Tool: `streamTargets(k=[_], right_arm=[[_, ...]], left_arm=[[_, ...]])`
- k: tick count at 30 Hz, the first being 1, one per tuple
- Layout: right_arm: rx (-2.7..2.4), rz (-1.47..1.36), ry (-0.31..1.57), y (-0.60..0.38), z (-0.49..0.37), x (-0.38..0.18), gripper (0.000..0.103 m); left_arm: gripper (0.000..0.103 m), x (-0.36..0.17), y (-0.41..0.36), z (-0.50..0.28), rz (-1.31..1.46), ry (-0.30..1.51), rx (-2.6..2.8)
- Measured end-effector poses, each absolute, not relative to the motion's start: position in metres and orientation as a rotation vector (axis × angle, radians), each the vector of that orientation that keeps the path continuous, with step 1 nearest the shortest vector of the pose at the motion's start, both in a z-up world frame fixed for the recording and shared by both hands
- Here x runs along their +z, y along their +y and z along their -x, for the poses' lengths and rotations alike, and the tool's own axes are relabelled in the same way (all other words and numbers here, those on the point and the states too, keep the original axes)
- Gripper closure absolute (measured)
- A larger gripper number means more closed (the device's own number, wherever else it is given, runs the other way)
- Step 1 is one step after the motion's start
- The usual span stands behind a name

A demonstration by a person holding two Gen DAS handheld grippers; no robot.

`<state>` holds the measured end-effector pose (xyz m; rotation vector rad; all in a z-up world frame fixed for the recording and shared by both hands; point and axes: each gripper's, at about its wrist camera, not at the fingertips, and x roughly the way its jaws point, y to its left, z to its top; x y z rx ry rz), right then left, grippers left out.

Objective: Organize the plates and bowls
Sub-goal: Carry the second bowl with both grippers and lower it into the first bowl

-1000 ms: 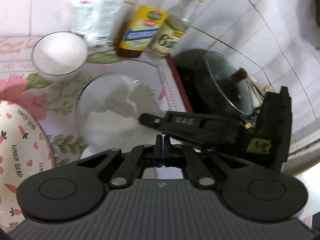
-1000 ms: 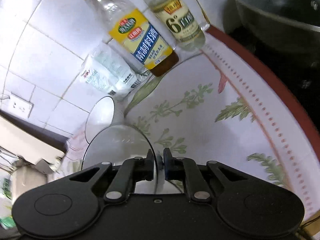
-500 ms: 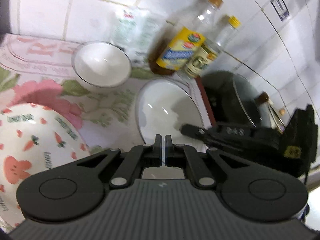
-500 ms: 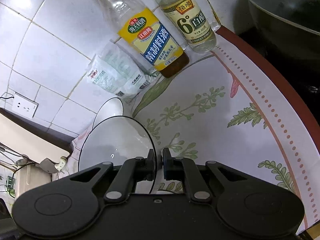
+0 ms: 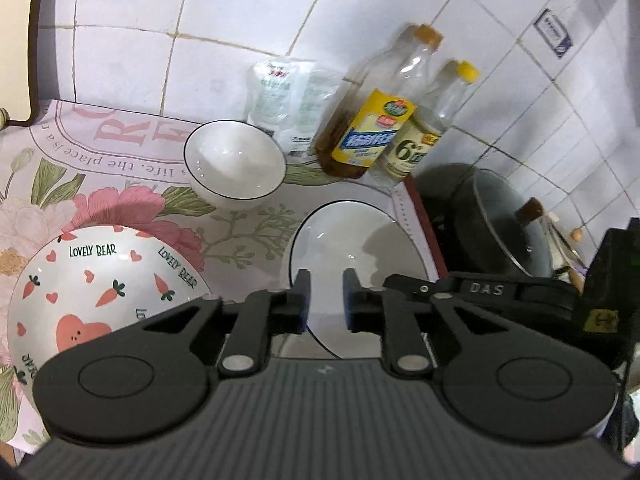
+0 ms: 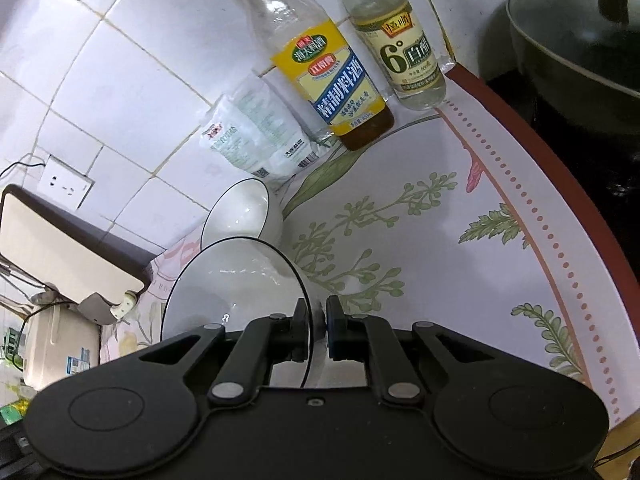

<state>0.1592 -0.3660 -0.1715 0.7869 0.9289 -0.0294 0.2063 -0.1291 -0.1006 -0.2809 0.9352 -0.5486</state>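
My right gripper (image 6: 318,326) is shut on the rim of a large white black-rimmed bowl (image 6: 236,280) and holds it tilted above the counter. The same bowl (image 5: 352,248) shows in the left wrist view, with the right gripper (image 5: 404,282) clamping its right edge. My left gripper (image 5: 324,300) is open and empty, above the bowl's near side. A smaller white bowl (image 5: 234,162) stands behind it near the wall; it also shows in the right wrist view (image 6: 244,214). A carrot-and-bear patterned bowl (image 5: 100,292) sits at the left.
Two bottles (image 5: 368,124) (image 6: 332,72) and a white pouch (image 5: 288,96) stand against the tiled wall. A dark pot with a glass lid (image 5: 504,220) sits on the stove at the right. A floral cloth (image 6: 420,248) covers the counter.
My left gripper has opened and pulled back and up from the large bowl. The right gripper keeps its grip on the bowl's rim and has lifted it slightly.
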Motion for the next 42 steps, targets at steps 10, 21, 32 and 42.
streamTargets(k=[10, 21, 32, 42], right_arm=[[-0.02, -0.747, 0.91, -0.359, -0.126, -0.145, 0.091], [-0.021, -0.756, 0.912, -0.358, -0.091, -0.142, 0.091], [-0.042, -0.722, 0.925, -0.353, -0.076, -0.157, 0.091], [-0.042, -0.633, 0.937, -0.345, -0.078, -0.174, 0.09]], left_arm=[[0.067, -0.073, -0.11, -0.168, 0.325, 0.907, -0.595], [0.066, -0.09, -0.109, -0.151, 0.278, 0.948, -0.571], [0.091, -0.125, -0.125, -0.145, 0.214, 1.018, -0.544], [0.093, -0.152, -0.132, -0.152, 0.207, 1.077, -0.493]])
